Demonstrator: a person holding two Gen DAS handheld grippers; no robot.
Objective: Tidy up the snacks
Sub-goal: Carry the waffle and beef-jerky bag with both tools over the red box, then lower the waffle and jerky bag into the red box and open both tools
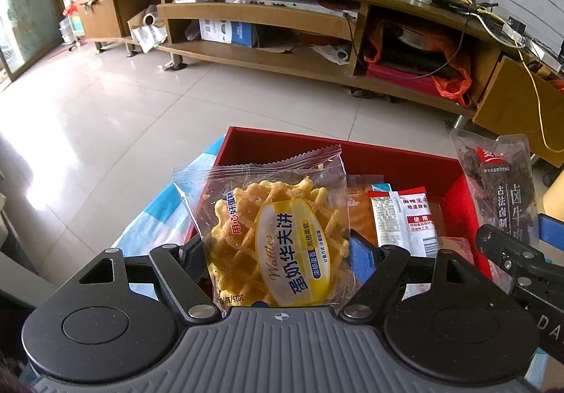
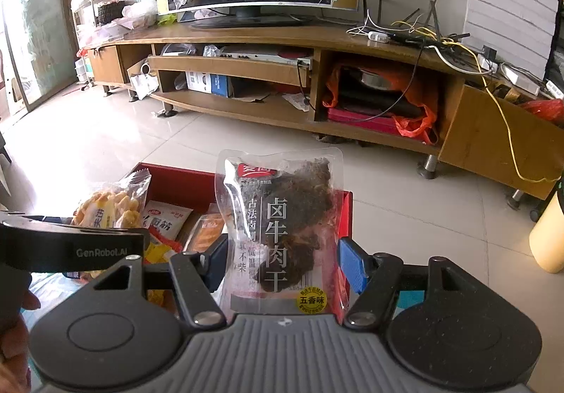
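Left gripper (image 1: 278,252) clamped on one waffle packet (image 1: 271,234), held upright above the near-left corner of the red box (image 1: 405,163). Right gripper (image 2: 278,269) clamped on one beef jerky pouch (image 2: 282,216), upright over the box's right wall. Both packets clear of the rim. Box count, loose: at least three flat sachets (image 1: 405,220) on the floor of the box; far half bare. Beyond the far edge: open tiled floor (image 1: 141,110) up to the TV stand (image 1: 282,50).
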